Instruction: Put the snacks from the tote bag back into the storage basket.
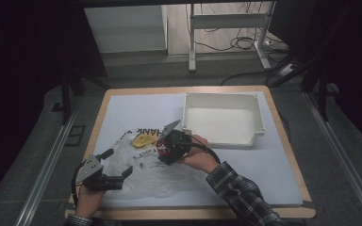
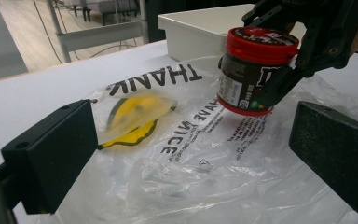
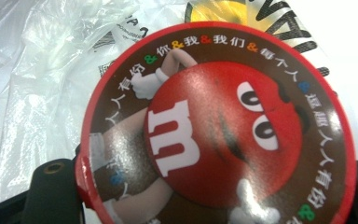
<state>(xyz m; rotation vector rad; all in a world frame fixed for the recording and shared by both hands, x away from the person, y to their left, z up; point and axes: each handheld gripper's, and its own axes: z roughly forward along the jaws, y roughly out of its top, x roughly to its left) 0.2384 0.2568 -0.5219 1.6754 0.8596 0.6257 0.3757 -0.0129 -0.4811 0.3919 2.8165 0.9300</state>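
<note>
A wooden-edged table (image 1: 283, 122) carries a pale blue-white mat (image 1: 136, 106); beyond it at twelve o'clock lies grey floor with a white metal frame (image 1: 226, 21) and loose cables, and darkness on both sides. At seven o'clock on the mat, the left gripper (image 1: 118, 176) rests low in the person's left hand (image 1: 88, 200), its jaws spread wide and holding nothing, pointing toward three o'clock over a clear plastic bag (image 1: 141, 172) printed with black lettering and a yellow face. At the table's centre the right gripper (image 1: 166, 151), held by the right hand (image 1: 199, 159) with a plaid sleeve behind it, pinches a candy jar (image 2: 249, 77) with a red lid just above the bag's upper edge. At one o'clock stands a white bin (image 1: 259, 120). In the right gripper view the lid (image 3: 219, 126) hides the jaws almost entirely, and the bag's small print is too blurred to read.
</note>
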